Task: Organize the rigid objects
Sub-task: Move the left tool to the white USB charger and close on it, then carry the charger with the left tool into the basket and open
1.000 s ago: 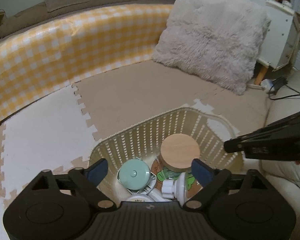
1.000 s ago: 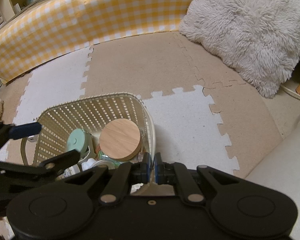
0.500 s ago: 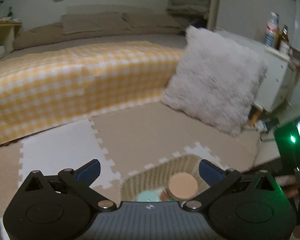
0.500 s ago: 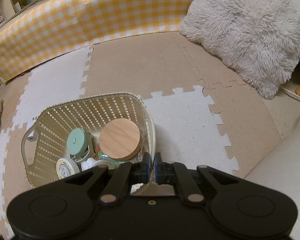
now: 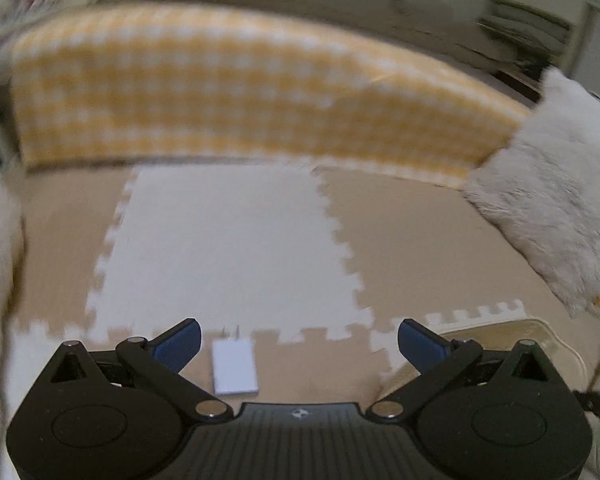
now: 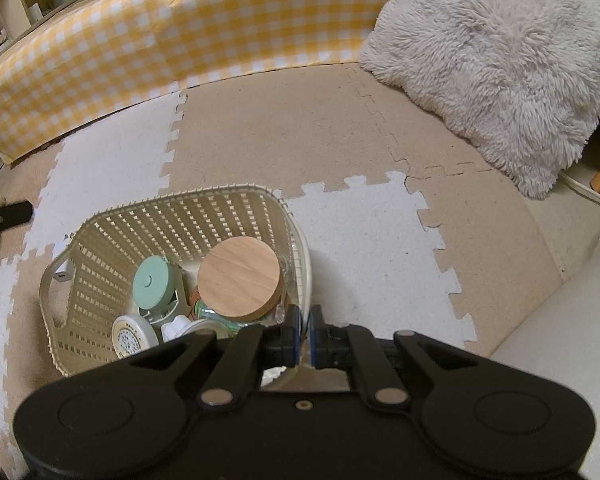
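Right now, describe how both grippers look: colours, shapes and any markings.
Both are alike. The left gripper has a matte black body with two round discs, black linkage arms on silver pivot pins, a ribbed centre plate with a small emblem, and blue pads. The right gripper has the same black body, silver pins and blue-edged pads. No cables or sleeves show.

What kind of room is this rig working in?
Likely a home bedroom or living room floor: foam puzzle mats, a fluffy cushion, a low bed or sofa under a yellow checked cover.
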Tool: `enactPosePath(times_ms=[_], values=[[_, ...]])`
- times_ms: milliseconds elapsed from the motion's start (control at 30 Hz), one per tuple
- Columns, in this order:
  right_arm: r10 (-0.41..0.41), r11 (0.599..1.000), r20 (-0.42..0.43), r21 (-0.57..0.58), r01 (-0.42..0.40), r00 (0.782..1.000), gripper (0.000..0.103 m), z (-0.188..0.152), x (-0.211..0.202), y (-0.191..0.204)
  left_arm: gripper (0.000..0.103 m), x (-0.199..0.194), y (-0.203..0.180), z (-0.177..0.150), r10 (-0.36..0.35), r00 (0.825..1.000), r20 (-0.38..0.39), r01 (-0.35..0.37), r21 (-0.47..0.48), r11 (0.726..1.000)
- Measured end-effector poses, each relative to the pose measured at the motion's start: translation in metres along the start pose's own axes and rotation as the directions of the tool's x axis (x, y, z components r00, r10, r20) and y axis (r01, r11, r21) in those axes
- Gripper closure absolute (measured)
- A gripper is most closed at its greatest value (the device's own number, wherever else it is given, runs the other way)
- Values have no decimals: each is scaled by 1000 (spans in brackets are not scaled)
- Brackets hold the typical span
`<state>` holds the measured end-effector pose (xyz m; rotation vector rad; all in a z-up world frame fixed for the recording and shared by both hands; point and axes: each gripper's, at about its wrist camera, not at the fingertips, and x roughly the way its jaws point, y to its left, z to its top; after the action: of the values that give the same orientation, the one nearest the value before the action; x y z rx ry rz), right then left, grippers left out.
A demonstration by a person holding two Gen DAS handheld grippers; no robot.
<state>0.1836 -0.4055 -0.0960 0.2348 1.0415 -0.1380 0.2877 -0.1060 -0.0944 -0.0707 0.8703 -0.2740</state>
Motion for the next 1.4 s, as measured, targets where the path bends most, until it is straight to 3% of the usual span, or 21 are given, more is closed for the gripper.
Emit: enactPosePath(times_ms=[67,167,333,500,600,733,1100,1267,1400], values=[[-2,1000,0,-3,2,1000,98,0,0,0,0,12,10,-4,8,1000,-22,-8,-42,999],[-2,1000,0,-3,2,1000,98,0,0,0,3,25,15,-9,33,999,-40,-35,-28,999],[-4,1000,0,-7,4,1000,98,0,0,1,22,41,19,-11,66,996,-62,-67,-19,998],[-5,1000,0,-9,5,1000,98,1,0,1,32,58,18,-18,91,991,-102,-90,17,996],[-6,1000,0,-11,6,1000,98,1,0,1,43,65,21,-22,111,986,-126,-110,15,994],[-6,1000,0,-11,6,1000,98,1,0,1,66,69,25,-25,139,982,-125,-138,19,990],[-6,1000,-1,-11,6,1000,98,2,0,1,66,62,28,-26,93,990,-110,-97,-37,995],[-6,1000,-1,-11,6,1000,98,2,0,1,66,36,15,-8,26,999,-19,-27,-69,997],[-4,1000,-1,-10,4,1000,98,2,0,1,66,7,-11,11,-71,996,63,74,-51,996]])
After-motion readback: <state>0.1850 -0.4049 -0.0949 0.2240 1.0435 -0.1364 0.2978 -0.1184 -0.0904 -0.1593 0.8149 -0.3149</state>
